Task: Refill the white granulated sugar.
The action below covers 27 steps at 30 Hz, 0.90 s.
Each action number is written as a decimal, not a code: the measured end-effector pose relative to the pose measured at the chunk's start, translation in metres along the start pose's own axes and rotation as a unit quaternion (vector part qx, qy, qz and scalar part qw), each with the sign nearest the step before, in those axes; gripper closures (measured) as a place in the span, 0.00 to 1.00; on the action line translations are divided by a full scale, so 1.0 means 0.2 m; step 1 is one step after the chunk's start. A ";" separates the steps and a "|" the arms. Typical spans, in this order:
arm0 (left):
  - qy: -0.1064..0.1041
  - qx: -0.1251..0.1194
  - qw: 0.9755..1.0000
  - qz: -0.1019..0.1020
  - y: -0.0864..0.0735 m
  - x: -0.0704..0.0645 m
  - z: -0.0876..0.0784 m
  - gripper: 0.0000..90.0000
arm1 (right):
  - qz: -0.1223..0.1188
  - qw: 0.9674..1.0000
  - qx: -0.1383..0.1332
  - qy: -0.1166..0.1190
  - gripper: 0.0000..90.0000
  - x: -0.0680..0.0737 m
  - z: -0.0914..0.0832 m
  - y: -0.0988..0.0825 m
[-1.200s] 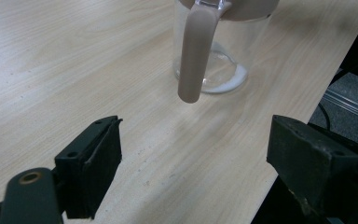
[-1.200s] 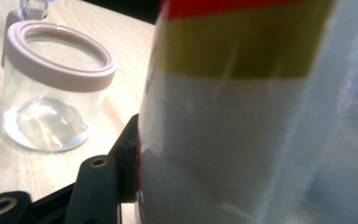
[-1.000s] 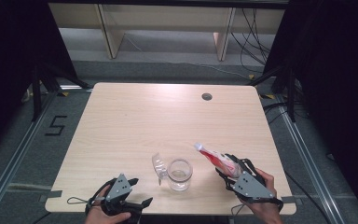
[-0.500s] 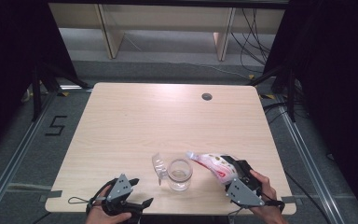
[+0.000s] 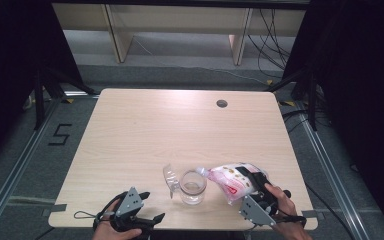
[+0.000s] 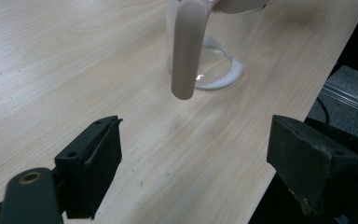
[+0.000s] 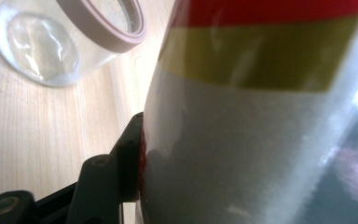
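My right gripper has its jaws pinching a soft snack bag, white with pink and red print. I hold it tilted, its narrowed end reaching just over the rim of the glass jar. In my right gripper view the bag looms close, a red band above a yellow band above white, pressed against the one black jaw I can see. The jar lies beyond it, its pale pinkish rim showing.

The jar stands upright on the tabletop, near the front edge and between my two hands. Just beside the jar, on the side facing my left hand, a scrap of clear plastic film lies on the wood.

My left gripper rests at the front edge of the tabletop, well apart from the jar, its jaws spread wide with nothing between them. In my left gripper view the two black pads frame bare wood, and the jar stands ahead of them with a pinkish strap hanging down its near side.

A small round hole sits far beyond the jar, near the tabletop's back edge.
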<state>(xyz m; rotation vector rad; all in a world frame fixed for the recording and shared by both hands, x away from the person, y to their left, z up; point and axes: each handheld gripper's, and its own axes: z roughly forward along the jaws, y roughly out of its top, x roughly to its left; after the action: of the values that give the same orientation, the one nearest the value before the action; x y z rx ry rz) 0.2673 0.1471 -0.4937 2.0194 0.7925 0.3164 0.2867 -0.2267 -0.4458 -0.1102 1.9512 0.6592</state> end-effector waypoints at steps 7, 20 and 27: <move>-0.002 0.003 1.000 0.003 0.00 0.01 -0.01 0.19 | -0.026 1.000 0.012 0.005 0.52 0.01 0.01 0.01; -0.002 -0.002 1.000 0.002 0.00 0.01 -0.01 0.19 | -0.081 0.997 0.014 0.000 0.52 0.02 0.02 0.04; 0.000 -0.003 1.000 0.005 0.00 0.01 -0.01 0.19 | -0.093 0.995 0.021 -0.003 0.52 0.02 0.02 0.04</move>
<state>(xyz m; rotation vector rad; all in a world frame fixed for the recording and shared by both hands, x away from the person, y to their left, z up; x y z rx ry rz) 0.2681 0.1491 -0.4922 2.0180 0.7819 0.3239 0.2849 -0.2163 -0.4480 -0.2605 1.9204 0.4937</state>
